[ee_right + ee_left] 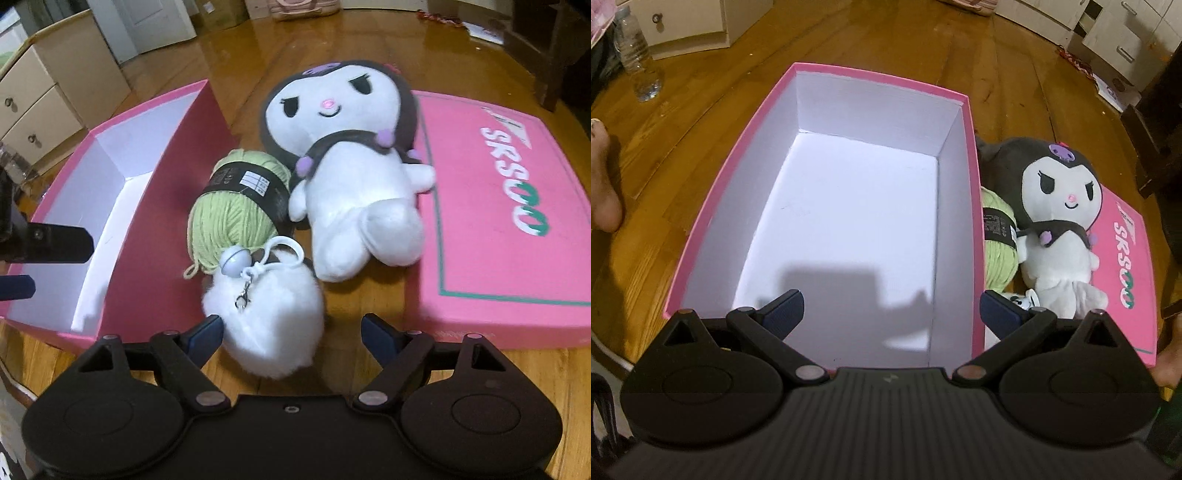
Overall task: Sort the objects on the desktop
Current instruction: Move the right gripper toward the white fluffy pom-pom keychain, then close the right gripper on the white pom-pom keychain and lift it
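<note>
An open pink box (713, 206) with a white, empty inside sits on the wooden surface; it also shows in the right wrist view (162, 206). My left gripper (891, 312) is open and empty over the box's near end. To the box's right lie a green yarn ball (236, 210), a black-and-white plush doll (351, 184) and a white fluffy pom-pom keychain (273, 317). My right gripper (293, 334) is open, its fingers either side of the pom-pom's near end. The pink box lid (509, 229) lies right of the doll.
A clear plastic bottle (637, 59) stands at the far left. White drawer cabinets (1108, 33) and a dark chair (1160, 122) stand at the back. A bare foot (604, 177) rests at the left edge.
</note>
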Tool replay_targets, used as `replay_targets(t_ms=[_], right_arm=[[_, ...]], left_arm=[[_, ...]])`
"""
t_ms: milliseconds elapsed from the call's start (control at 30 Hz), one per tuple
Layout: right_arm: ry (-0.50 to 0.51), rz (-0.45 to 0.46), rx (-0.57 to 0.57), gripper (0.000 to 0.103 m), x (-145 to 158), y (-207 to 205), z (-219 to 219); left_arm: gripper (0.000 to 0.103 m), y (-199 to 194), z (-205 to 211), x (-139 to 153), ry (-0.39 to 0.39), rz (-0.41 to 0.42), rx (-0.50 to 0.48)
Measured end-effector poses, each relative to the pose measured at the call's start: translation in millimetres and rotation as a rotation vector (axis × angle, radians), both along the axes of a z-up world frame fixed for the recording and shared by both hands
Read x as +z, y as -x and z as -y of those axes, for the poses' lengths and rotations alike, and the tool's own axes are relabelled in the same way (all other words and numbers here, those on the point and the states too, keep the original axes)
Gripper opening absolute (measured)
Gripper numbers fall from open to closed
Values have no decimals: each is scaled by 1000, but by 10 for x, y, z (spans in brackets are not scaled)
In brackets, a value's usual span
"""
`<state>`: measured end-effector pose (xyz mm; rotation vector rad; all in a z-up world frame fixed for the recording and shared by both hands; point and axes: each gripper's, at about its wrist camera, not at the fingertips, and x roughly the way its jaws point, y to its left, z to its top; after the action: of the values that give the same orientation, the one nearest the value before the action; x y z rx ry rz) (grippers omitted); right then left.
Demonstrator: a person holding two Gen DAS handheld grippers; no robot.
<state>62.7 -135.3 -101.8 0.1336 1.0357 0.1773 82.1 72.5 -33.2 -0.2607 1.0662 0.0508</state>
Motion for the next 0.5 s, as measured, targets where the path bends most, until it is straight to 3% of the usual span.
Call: replay_targets(t_ms=[167,300,333,367,500], right_arm=[[-63,22,-12,86,-111,0,-32],[-55,73,-2,86,-161,26,-95],[-53,82,0,81,-164,38,-106],[-64,78,-5,68,-162,35,-108],[-70,77,-30,65,-105,38,-133]], left_arm=[[103,-37,-89,-45,-5,-11,41],[103,-30,-64,-102,43,-25,41],[103,-28,-35,-116,41,-31,29],[103,-26,-5,-130,40,-36,18],[103,-17,40,-145,-9,-43,-11]])
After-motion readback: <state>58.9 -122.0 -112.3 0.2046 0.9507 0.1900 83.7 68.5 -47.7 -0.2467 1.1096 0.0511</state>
